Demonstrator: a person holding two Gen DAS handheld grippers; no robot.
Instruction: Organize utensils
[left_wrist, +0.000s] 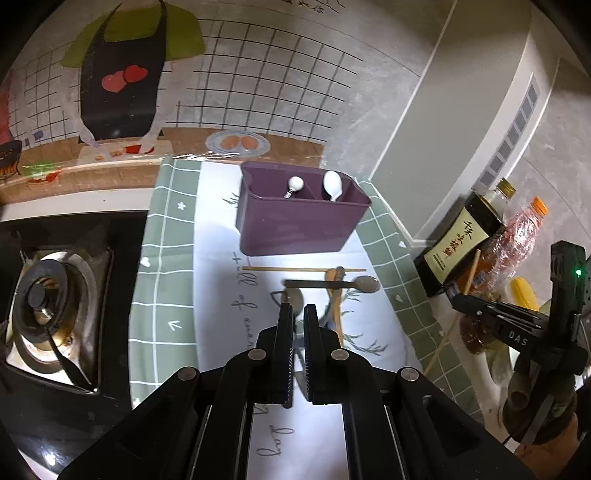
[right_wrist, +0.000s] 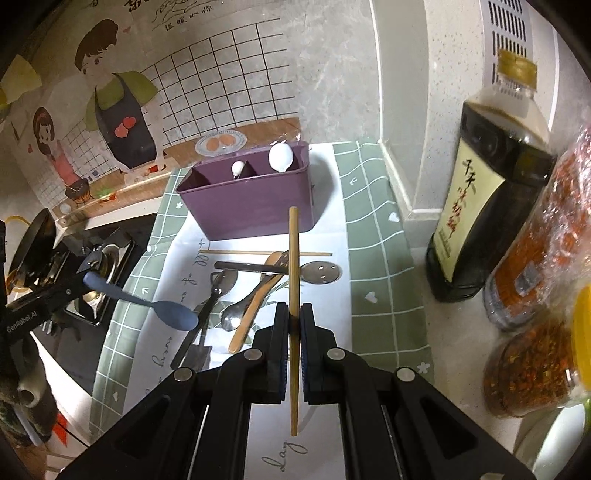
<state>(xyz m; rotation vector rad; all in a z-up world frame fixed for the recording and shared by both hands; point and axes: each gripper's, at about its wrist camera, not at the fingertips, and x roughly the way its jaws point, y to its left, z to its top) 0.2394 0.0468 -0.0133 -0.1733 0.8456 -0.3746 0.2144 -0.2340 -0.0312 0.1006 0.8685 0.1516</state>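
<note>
A purple utensil holder (left_wrist: 295, 225) (right_wrist: 251, 199) stands at the back of the mat with two white spoons in its compartments. My right gripper (right_wrist: 293, 317) is shut on a wooden chopstick (right_wrist: 293, 258), held upright above the mat; it also shows in the left wrist view (left_wrist: 471, 273). My left gripper (left_wrist: 298, 314) (right_wrist: 88, 273) is shut on a blue spoon (right_wrist: 173, 314), held above the mat's left side. On the mat lie another chopstick (right_wrist: 258, 253), a wooden spoon (right_wrist: 258, 295) and several metal spoons (right_wrist: 317, 273).
A gas stove (left_wrist: 48, 310) sits to the left of the green checked mat (left_wrist: 166, 258). A soy sauce bottle (right_wrist: 487, 192), a chili bottle (right_wrist: 543, 240) and a chili jar (right_wrist: 532, 369) stand at the right, by the wall.
</note>
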